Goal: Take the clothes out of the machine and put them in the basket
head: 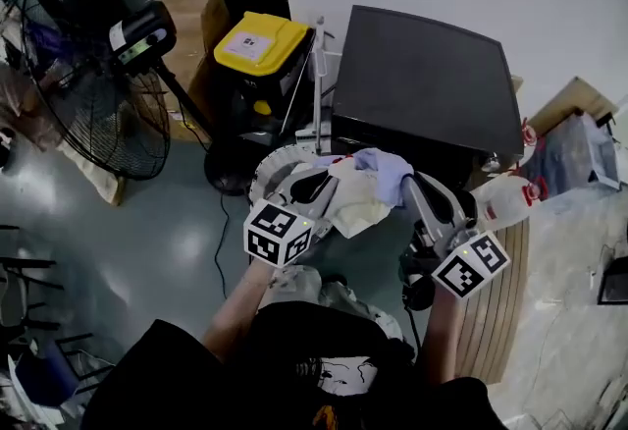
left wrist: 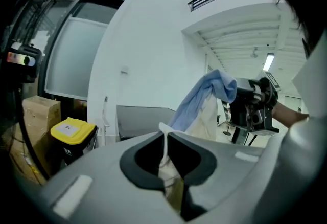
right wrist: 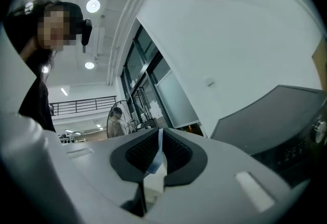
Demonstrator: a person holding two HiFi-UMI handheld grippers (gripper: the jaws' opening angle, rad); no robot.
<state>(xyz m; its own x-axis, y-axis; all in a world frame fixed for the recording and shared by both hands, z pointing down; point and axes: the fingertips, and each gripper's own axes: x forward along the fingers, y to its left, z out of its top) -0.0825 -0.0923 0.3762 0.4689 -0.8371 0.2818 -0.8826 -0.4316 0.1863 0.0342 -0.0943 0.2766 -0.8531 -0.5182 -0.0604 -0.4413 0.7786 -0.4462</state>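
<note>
a standing fan [head: 103, 119] and a yellow-lidded bin [head: 260, 43] sit at the left on a glossy grey floor [head: 177, 241]. the left gripper [head: 316, 185] has its jaws clenched on a cream garment [head: 358, 207], held just over the white basket [head: 267, 171]. beside it the right gripper [head: 410, 188] has its jaws pinched on a blue garment [head: 385, 168], in front of the black machine [head: 427, 80]. these clothes look light and limp and likely to trail, so a bunched fold is probably the best hold.
</note>
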